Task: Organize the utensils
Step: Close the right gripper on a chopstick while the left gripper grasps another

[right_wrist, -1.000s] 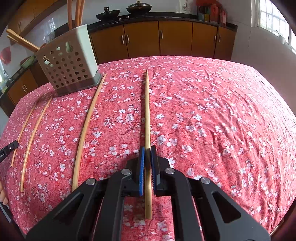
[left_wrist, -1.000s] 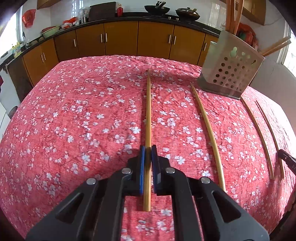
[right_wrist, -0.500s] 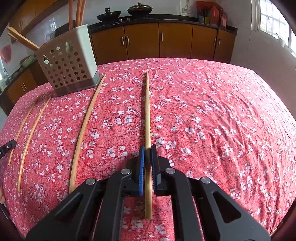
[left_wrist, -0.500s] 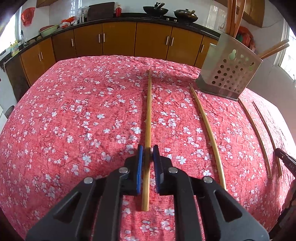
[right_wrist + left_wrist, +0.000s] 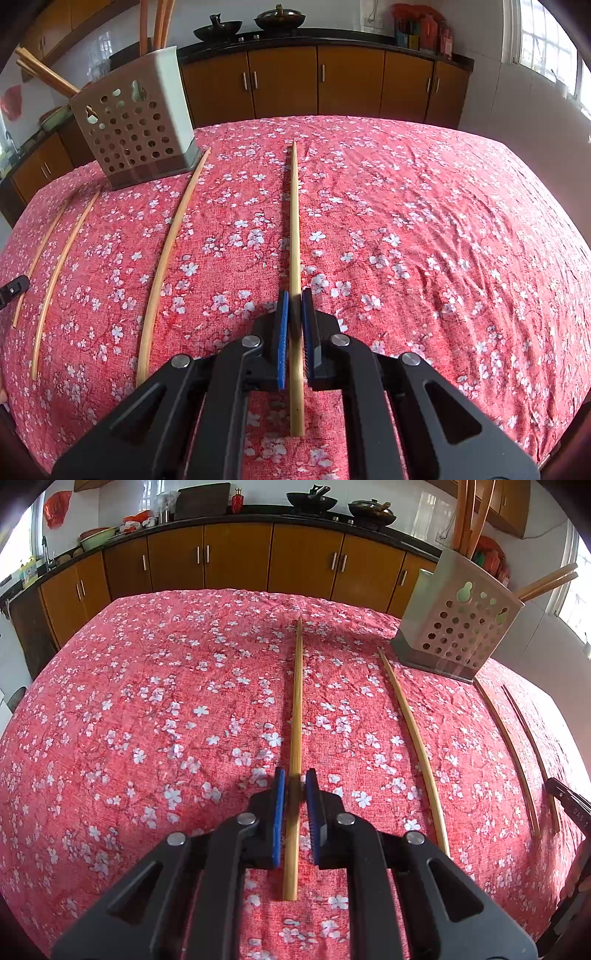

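Observation:
My left gripper [image 5: 294, 779] has its jaws slightly apart around a bamboo chopstick [image 5: 296, 709] that lies on the red flowered tablecloth [image 5: 147, 720]; a narrow gap shows on each side. My right gripper [image 5: 294, 301] is shut on another chopstick [image 5: 294, 221] that points straight ahead. The perforated utensil holder [image 5: 458, 627] with several chopsticks in it stands at the back right in the left wrist view and at the back left in the right wrist view [image 5: 136, 133].
Three more chopsticks lie loose on the cloth between the two grippers, the nearest one [image 5: 413, 738] curved by the lens and seen also in the right wrist view [image 5: 166, 258]. Wooden kitchen cabinets [image 5: 240, 557] run behind the table. The table edge is close below both grippers.
My left gripper's jaws have opened a little around its chopstick and the view has risen slightly. My right gripper stays shut on its chopstick and has lifted a little.

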`<state>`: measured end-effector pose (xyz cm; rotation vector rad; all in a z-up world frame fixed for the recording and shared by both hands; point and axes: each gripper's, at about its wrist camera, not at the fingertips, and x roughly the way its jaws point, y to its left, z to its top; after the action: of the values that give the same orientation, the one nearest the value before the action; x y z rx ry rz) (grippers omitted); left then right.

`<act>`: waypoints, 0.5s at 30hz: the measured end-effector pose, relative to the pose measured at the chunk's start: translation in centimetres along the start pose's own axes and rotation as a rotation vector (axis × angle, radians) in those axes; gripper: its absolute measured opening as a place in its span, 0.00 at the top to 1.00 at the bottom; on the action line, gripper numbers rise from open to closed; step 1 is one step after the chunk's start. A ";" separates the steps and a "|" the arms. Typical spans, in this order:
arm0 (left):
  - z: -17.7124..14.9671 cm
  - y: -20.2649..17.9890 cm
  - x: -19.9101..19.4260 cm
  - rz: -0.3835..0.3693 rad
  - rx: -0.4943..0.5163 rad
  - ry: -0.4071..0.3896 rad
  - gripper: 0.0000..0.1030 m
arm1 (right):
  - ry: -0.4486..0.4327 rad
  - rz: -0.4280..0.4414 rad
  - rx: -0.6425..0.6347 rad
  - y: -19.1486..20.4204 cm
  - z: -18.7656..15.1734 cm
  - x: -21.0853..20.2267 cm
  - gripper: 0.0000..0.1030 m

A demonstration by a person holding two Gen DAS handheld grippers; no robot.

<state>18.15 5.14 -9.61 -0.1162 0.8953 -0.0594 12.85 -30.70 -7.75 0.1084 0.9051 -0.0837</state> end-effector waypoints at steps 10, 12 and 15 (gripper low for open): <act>0.0 0.0 0.0 0.001 -0.002 -0.001 0.87 | 0.000 0.001 -0.001 0.0 0.0 0.0 0.92; 0.0 0.0 0.0 0.003 -0.001 -0.001 0.87 | 0.000 0.001 -0.001 -0.1 0.0 0.0 0.92; 0.0 0.0 0.0 0.003 -0.001 -0.001 0.87 | 0.000 0.001 -0.001 0.0 0.0 0.0 0.92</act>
<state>18.13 5.11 -9.64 -0.1155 0.8950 -0.0559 12.89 -30.75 -7.78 0.1081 0.9053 -0.0827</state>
